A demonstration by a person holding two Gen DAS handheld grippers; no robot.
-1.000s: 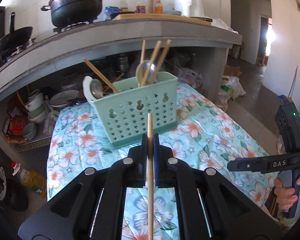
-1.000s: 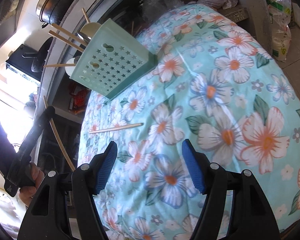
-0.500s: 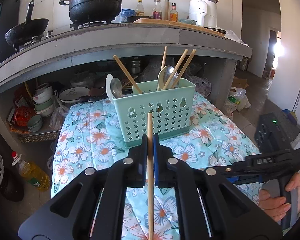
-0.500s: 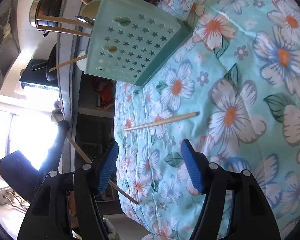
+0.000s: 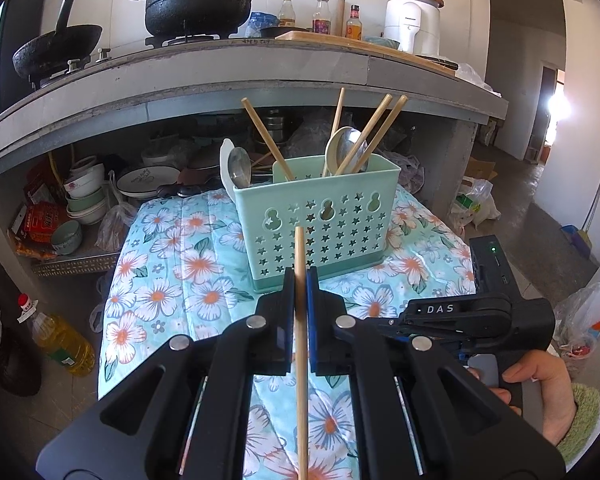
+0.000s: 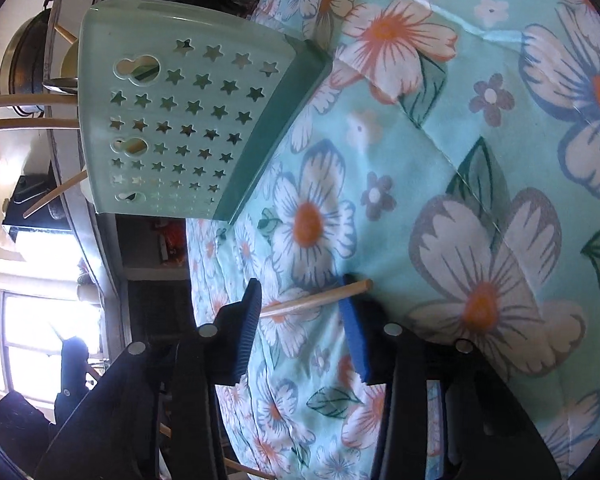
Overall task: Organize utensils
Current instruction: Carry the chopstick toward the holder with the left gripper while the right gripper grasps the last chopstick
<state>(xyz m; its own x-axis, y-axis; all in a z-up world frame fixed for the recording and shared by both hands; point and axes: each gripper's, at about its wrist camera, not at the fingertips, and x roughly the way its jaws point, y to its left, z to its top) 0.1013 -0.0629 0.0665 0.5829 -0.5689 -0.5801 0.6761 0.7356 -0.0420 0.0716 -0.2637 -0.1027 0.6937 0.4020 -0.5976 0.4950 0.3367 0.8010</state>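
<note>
Chopstick on floral surface, lower centre of right wrist frame, now between right gripper jaws; a second ago it lay well ahead of them. Jaws closing, pads seemingly not yet pressing, though contact is hard to judge. Left gripper clamped on second chopstick, centre frame, short of green utensil basket. Both sticks likely headed for basket.

Left view faces the caddy upright, farther back; right view rolled sideways, nearer; both share caddy.
</note>
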